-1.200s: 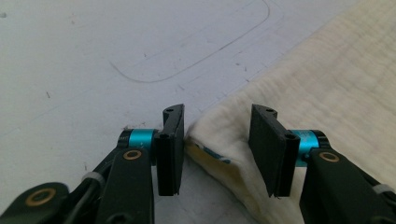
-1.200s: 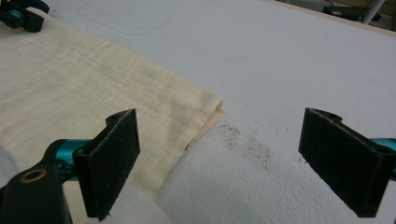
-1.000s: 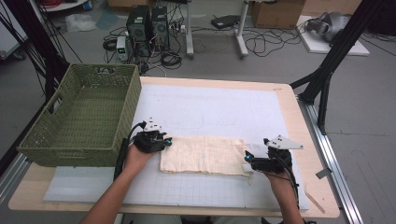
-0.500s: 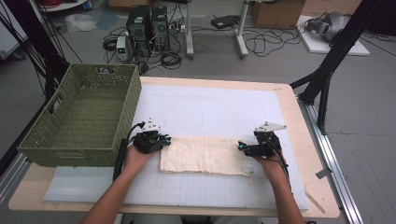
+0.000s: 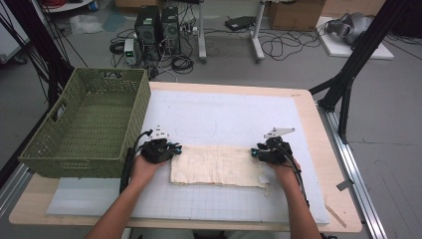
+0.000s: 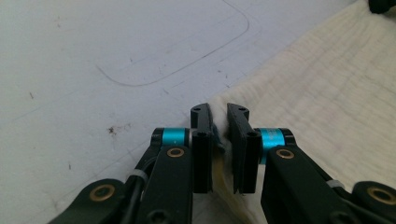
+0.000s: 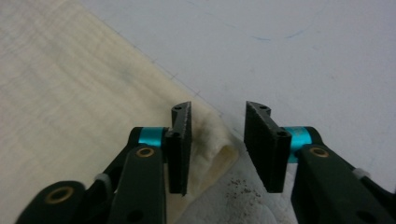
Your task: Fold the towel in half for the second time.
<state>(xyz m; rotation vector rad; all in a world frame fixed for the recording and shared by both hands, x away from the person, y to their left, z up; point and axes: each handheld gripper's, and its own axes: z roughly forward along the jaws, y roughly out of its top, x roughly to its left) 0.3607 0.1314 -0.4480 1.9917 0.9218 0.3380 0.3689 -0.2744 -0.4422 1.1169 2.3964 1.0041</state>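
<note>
A cream cloth (image 5: 214, 166) lay flat on the white mat (image 5: 224, 117) of the worktop, right of a green basket (image 5: 87, 124). The left hand-held gripper (image 5: 171, 150) pinched the cloth's far left corner. The right hand-held gripper (image 5: 256, 153) had just been closing around the far right corner, pads not yet pressing.

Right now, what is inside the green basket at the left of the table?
The green basket looks empty: its woven floor shows bare in the high view. The strip of floor just behind its near wall is hidden. The cream cloth lies outside it, on the white mat.
</note>
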